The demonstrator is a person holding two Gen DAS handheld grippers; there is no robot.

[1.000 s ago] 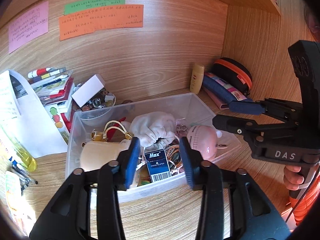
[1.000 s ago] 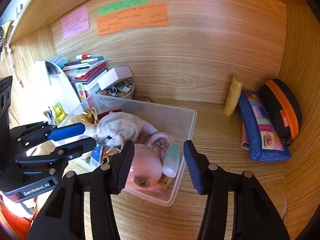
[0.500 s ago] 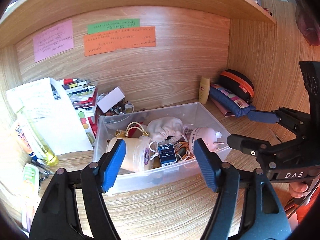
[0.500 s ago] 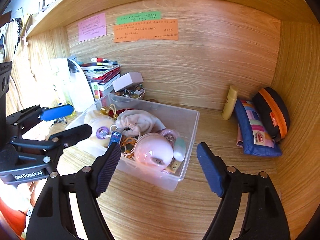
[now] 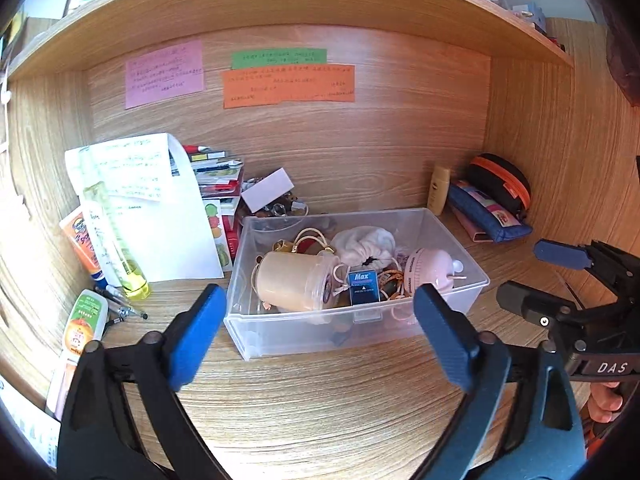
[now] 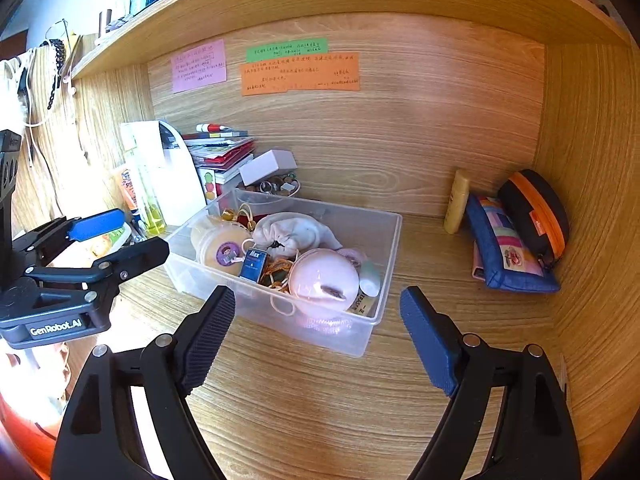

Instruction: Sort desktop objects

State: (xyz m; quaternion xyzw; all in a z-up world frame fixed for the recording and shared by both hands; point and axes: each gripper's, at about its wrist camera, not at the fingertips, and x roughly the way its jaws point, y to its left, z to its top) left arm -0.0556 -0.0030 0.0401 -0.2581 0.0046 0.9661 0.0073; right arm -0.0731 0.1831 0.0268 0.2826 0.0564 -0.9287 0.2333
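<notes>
Both the left gripper (image 5: 316,332) and right gripper (image 6: 318,336) have just been opening, jaws wide and empty, near the full clear bin (image 5: 304,336) mid-desk; best retreat level, avoiding its rim.

Both wrist views look slightly downward from near the desk front, apparently side by side, sharing the clear bin (image 5: 356,320).

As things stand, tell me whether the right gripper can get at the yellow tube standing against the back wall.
Probably yes. The right gripper is open and empty, the yellow tube stands upright beside the blue pouch, and bare desk lies right of the clear bin.
</notes>
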